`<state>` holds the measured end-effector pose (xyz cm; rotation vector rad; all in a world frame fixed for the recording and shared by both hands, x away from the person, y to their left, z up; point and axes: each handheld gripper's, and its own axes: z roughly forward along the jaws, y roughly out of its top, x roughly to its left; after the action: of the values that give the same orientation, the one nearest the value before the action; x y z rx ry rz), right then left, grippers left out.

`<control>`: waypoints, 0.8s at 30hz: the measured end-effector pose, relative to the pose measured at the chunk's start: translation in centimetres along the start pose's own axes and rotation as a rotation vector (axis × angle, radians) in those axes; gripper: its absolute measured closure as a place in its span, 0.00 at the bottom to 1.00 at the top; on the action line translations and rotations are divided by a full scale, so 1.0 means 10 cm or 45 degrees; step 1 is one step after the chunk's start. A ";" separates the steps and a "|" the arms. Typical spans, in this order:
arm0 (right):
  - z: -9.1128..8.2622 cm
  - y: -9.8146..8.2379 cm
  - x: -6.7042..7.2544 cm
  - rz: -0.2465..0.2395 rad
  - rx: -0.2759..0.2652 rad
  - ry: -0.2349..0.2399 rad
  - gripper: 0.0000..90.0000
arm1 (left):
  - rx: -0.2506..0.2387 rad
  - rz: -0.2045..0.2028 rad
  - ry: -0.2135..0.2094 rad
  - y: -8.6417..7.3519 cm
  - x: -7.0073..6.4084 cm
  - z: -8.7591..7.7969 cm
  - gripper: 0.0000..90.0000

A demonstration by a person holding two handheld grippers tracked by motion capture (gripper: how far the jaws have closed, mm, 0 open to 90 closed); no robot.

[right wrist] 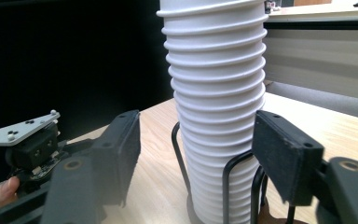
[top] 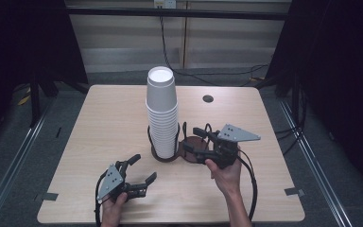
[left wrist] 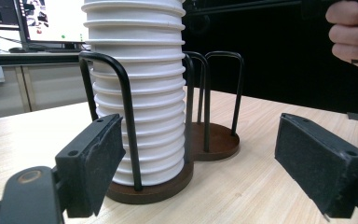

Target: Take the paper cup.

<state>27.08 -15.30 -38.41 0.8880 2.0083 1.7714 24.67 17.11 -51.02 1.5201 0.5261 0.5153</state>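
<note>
Standing: stack of white paper cups [top: 162, 111] upright in the left ring of a two-ring cup holder [top: 177, 153], near the middle of the table [top: 104, 123]
Cup look: plain white, nested tightly, each rolled rim showing as a ridge down the stack; the top cup sits upside down, its flat base facing up
Holder look: two round dark brown bases joined side by side, thin black wire hoops [left wrist: 121, 93] rising around each; the right ring [left wrist: 214, 140] holds no cups
Left gripper [top: 139, 170]: low over the table's near left part, well apart from the holder, jaws spread wide with nothing between them; in its own view the pads [left wrist: 95, 161] frame the lower stack from a distance
Right gripper [top: 196, 141]: held just beside the holder's right ring, pointing at the stack; its pads [right wrist: 279, 154] stand apart on either side of the cups without pressing them
Table: light wood top with rounded corners, a small dark round hole [top: 208, 99] near the far edge
Room: grey floor, black curtains at both sides, pale panelled wall behind with cables [top: 170, 56] hanging; bright screens [left wrist: 51, 21] on a desk seen in the left gripper view
</note>
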 end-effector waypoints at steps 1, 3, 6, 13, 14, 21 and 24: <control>0.01 0.01 0.00 0.006 0.004 -0.005 0.32 | 0.001 0.006 -0.001 0.00 0.00 0.00 0.17; 0.02 0.06 -0.01 -0.001 0.011 0.008 0.32 | -0.001 -0.010 0.000 0.00 -0.01 0.00 0.17; 0.04 0.14 -0.01 -0.022 0.013 0.016 0.28 | 0.000 0.005 -0.001 0.00 0.00 0.00 0.17; 0.09 0.31 -0.01 -0.056 0.033 0.064 0.26 | -0.003 0.004 -0.002 0.00 0.00 0.00 0.17; 0.10 0.34 -0.01 -0.057 0.040 0.076 0.26 | -0.002 0.004 -0.001 0.00 0.00 0.00 0.17; 0.17 0.52 -0.04 -0.083 0.063 0.094 0.25 | -0.009 -0.015 0.000 0.00 -0.01 0.00 0.17; 0.19 0.60 -0.04 -0.101 0.068 0.091 0.23 | -0.004 -0.011 0.000 0.00 -0.01 0.00 0.17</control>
<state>29.99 -13.85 -32.98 0.7598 2.1142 1.7366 24.63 17.07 -51.04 1.5144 0.5315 0.5094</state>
